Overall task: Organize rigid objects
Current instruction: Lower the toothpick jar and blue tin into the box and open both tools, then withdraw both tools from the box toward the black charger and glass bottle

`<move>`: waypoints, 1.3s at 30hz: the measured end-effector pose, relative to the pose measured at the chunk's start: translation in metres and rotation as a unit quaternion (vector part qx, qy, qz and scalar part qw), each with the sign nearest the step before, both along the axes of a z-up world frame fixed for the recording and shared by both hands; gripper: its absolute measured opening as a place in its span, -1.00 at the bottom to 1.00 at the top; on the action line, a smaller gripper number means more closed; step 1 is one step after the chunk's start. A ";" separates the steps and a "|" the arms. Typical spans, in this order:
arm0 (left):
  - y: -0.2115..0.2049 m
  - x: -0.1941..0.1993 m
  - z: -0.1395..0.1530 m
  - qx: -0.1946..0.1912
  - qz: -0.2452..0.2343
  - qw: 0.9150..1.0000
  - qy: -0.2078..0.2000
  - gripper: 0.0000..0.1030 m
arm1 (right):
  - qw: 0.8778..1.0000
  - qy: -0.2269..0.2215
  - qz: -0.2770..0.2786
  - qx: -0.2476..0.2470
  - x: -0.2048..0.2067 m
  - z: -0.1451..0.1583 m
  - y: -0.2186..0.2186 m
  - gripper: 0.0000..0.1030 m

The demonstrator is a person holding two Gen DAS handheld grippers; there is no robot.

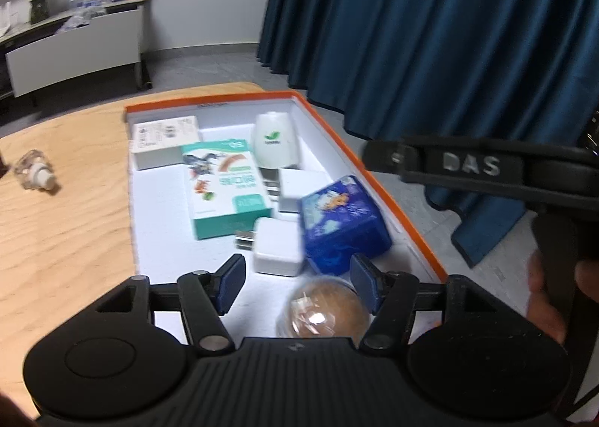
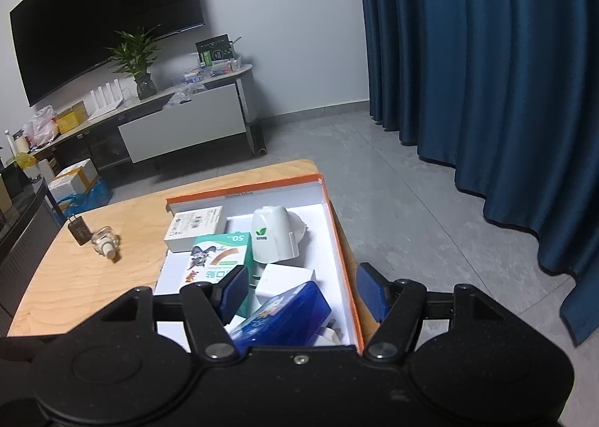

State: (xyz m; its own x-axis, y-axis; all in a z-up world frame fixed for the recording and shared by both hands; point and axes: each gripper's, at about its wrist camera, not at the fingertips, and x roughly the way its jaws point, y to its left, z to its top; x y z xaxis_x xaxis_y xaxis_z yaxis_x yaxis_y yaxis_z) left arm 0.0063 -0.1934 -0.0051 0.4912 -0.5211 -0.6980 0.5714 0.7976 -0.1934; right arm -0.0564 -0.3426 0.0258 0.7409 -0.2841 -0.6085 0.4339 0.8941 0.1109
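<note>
Most items already lie in the orange-rimmed box [image 2: 338,239] on the wooden surface [image 2: 93,277], while a small clear bottle [image 2: 106,239] and dark tag [image 2: 78,230] remain outside; the left hand-held gripper [image 1: 295,279] and the right hand-held gripper [image 2: 301,290] hover above it, open and empty.

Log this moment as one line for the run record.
left gripper: open, empty | right gripper: open, empty | orange-rimmed box: holds items | small bottle: on table
</note>
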 end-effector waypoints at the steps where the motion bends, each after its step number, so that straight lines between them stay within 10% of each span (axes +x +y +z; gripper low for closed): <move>1: 0.004 0.002 0.001 0.001 0.007 1.000 0.000 0.28 | 1.000 -0.001 0.001 -0.001 0.000 0.001 0.002 0.50; 39: 0.173 0.043 0.037 0.022 0.252 0.967 -0.029 0.73 | 0.983 0.018 0.180 -0.004 0.086 0.005 0.147 0.50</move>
